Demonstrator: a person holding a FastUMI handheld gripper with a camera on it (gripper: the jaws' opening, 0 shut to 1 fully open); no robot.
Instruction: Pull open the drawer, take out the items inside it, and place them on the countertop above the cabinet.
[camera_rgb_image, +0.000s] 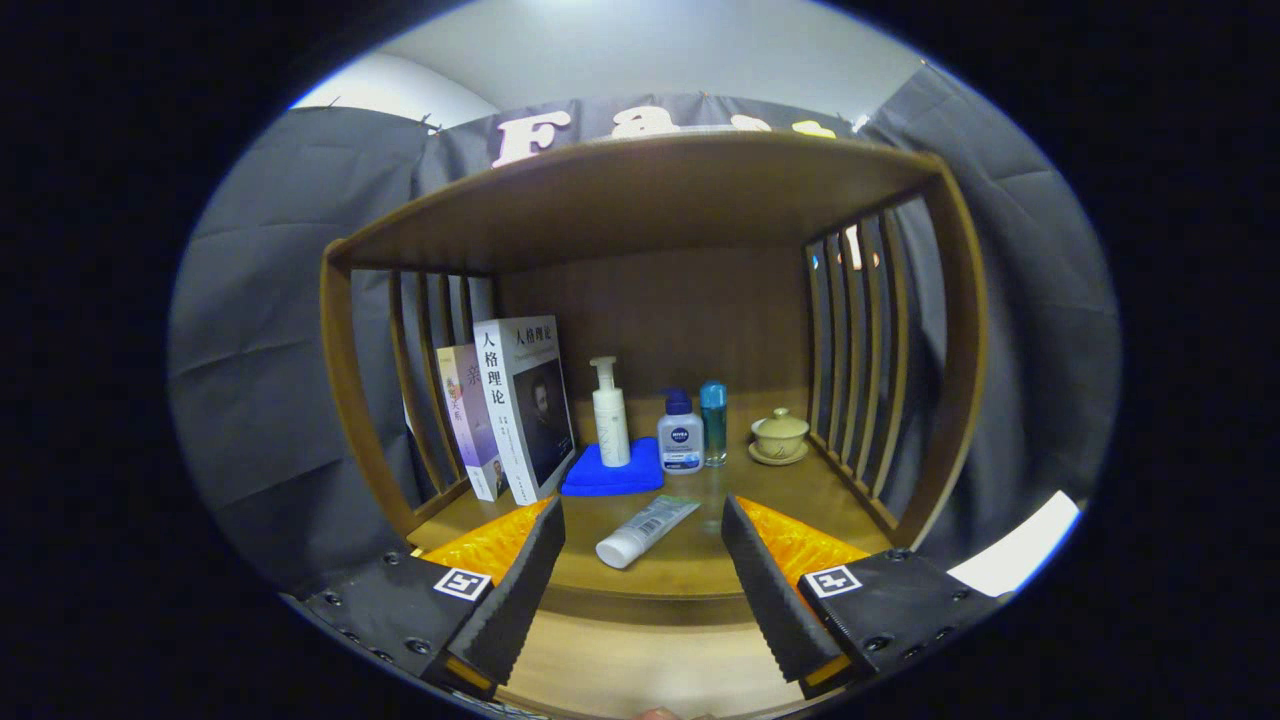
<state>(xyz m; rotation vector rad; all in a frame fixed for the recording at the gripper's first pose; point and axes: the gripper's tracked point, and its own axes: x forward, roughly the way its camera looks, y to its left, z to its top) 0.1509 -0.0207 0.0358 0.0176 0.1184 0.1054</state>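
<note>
My gripper (642, 508) is open and faces the wooden cabinet. A white tube (645, 531) with a white cap lies on its side on the countertop (690, 565), in the gap just ahead of the fingertips; neither finger touches it. Beyond it, a white pump bottle (610, 412) stands on a folded blue cloth (612, 474). To their right stand a small clear bottle with a blue cap (680, 432) and a slim teal bottle (713, 421). A paler wooden surface (640, 665) lies below the countertop's front edge, under the fingers.
Two books (522, 405) lean upright against the slatted left side (425, 385). A lidded tea cup on a saucer (779, 436) sits by the slatted right side (860, 350). A wooden top (640, 190) roofs the shelf space. A white sheet (1015, 555) lies at the far right.
</note>
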